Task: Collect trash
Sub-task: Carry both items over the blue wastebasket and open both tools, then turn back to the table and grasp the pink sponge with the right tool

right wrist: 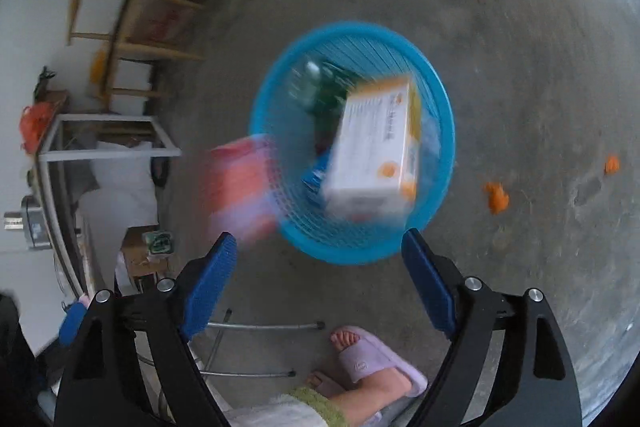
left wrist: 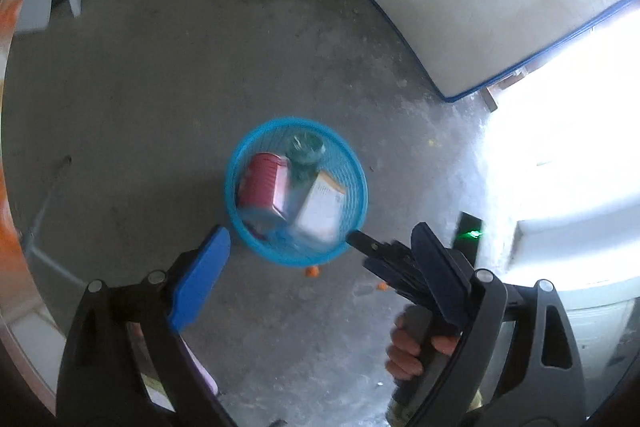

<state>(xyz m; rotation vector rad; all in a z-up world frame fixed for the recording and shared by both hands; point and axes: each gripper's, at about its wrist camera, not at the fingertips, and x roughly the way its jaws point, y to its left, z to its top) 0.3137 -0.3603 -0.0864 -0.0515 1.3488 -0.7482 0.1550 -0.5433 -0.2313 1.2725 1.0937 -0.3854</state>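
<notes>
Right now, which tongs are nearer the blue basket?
Right. The right tongs hang open just short of the blue basket, their tips flanking its near rim. The left tongs, also open, sit farther back; the basket looks smaller from there.

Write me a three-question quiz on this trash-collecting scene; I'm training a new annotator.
1. True or false: the blue basket stands on a table.
2. Which box is white with orange marks: A) the one over the basket, B) the blurred pink-red one?
3. What lies on the floor beside the basket?

Key:
1. False; it is on the concrete floor.
2. A.
3. Small orange scraps.
</notes>
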